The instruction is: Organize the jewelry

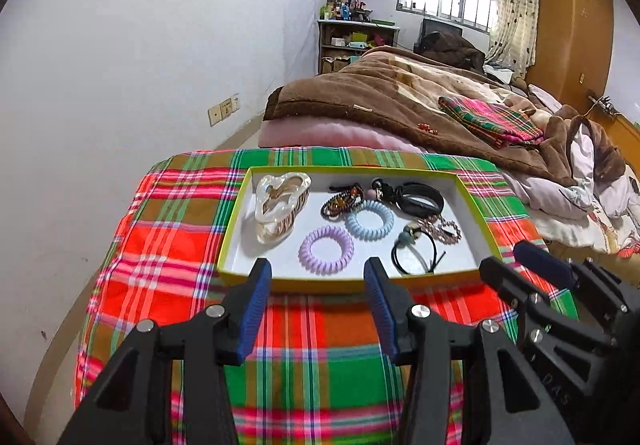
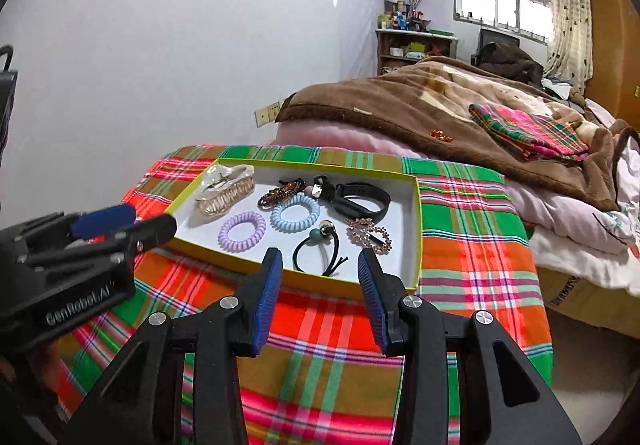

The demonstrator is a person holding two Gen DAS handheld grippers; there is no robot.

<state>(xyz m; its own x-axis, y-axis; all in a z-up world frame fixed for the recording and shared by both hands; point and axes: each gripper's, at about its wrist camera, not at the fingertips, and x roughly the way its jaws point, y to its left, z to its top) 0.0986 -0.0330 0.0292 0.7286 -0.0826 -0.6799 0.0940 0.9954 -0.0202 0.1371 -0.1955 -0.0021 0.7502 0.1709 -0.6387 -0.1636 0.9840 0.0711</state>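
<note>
both tools, left tool and right tool, hang released and empty before the jewelry tray.

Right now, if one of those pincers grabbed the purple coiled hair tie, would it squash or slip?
The purple coil tie looks like springy plastic spiral, so it would probably squash, then rebound. Its ridges should aid grip. Lying flat in the box, it seems unlikely to roll.

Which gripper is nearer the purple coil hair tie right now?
Left. The left gripper hovers open at the tray's near rim, right in front of the purple coil hair tie. The right gripper, also open, sits further right, facing the black elastic.
</note>
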